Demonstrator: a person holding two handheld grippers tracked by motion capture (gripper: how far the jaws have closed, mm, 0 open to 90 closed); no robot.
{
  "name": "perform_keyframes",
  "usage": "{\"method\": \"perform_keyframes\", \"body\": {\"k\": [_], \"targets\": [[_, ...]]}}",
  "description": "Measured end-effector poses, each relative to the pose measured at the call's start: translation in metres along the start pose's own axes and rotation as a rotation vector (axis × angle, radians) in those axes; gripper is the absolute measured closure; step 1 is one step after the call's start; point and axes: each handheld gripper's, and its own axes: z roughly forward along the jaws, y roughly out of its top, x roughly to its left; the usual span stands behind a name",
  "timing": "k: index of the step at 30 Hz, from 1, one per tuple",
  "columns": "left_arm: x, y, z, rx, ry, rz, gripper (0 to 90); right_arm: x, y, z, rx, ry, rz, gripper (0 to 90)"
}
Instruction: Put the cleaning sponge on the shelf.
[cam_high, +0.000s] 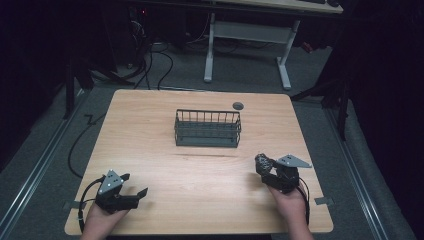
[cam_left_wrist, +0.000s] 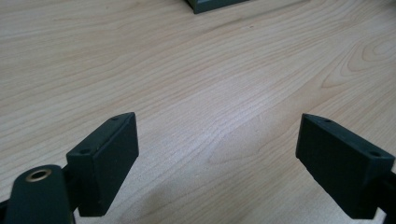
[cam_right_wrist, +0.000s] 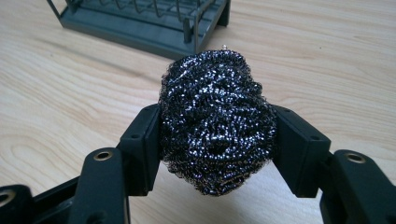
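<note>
A steel-wool scouring ball (cam_right_wrist: 217, 123) sits squeezed between the two black jaws of the right gripper (cam_right_wrist: 217, 140), which press into its flanks from both sides so that the coiled wire bulges out above and below the pads. In the high view the same scourer (cam_high: 263, 162) rides at the tip of that gripper (cam_high: 267, 170), near the right front part of the wooden table (cam_high: 150, 145) and seemingly just clear of its surface. The dark wire basket (cam_high: 207, 128) stands in the middle of the table, well apart from the ball and up-table from it; its near corner (cam_right_wrist: 154, 23) shows beyond the scourer in the right gripper view.

The left gripper (cam_high: 131, 187) rests near the front left corner, its jaws spread wide with only bare wood grain between them (cam_left_wrist: 217, 154); it grasps nothing.

The work in hand looks like carrying the scourer to the basket. The risks come from the ball itself: it is springy and compressible, so a grip that eases could let it squirm out and roll away across the table. Its loose wire loops could also snag on the basket's thin upright bars (cam_high: 207, 117) if it comes in too low, tugging the light basket along or tipping it. On release, strands may cling to the pads and drag the ball back out.
</note>
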Motion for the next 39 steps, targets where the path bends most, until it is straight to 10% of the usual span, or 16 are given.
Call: {"method": "perform_keyframes", "body": {"k": [39], "targets": [[-0.010,0.002,0.000,-0.002,-0.027,0.048,11.6,0.034,0.075,0.020,-0.095,0.062,-0.064,39.6]]}}
